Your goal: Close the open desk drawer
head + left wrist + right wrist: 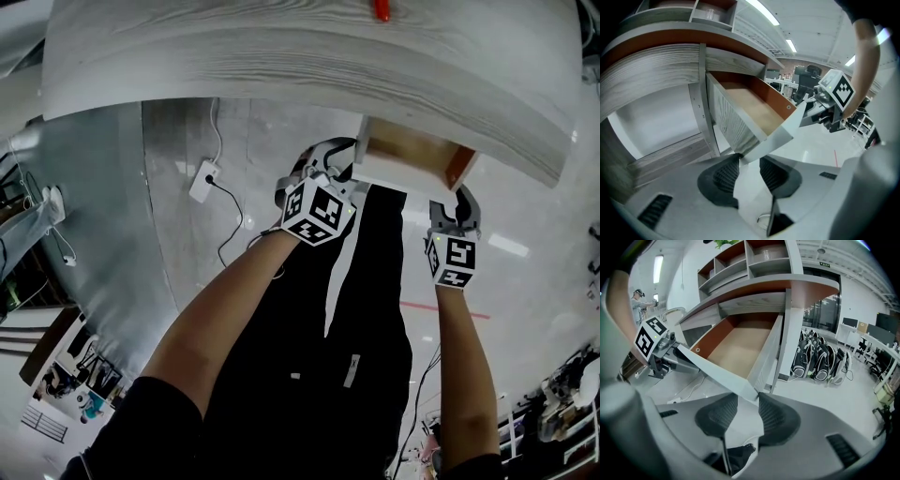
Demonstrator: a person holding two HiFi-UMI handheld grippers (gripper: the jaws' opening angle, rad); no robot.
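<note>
The desk drawer stands pulled out under the pale wood desktop, its brown inside bare. My left gripper is at the left end of the white drawer front. In the left gripper view its jaws are open, with the front's lower corner just at the fingertips and a gap beside each pad. My right gripper is at the drawer's right end. Its jaws are open too, the front's corner sitting between the tips. Each gripper sees the other across the drawer front.
A white power strip with a black cable lies on the glossy floor under the desk. A red object lies on the desktop. Shelves rise above the desk. Dark bags line the floor to the right.
</note>
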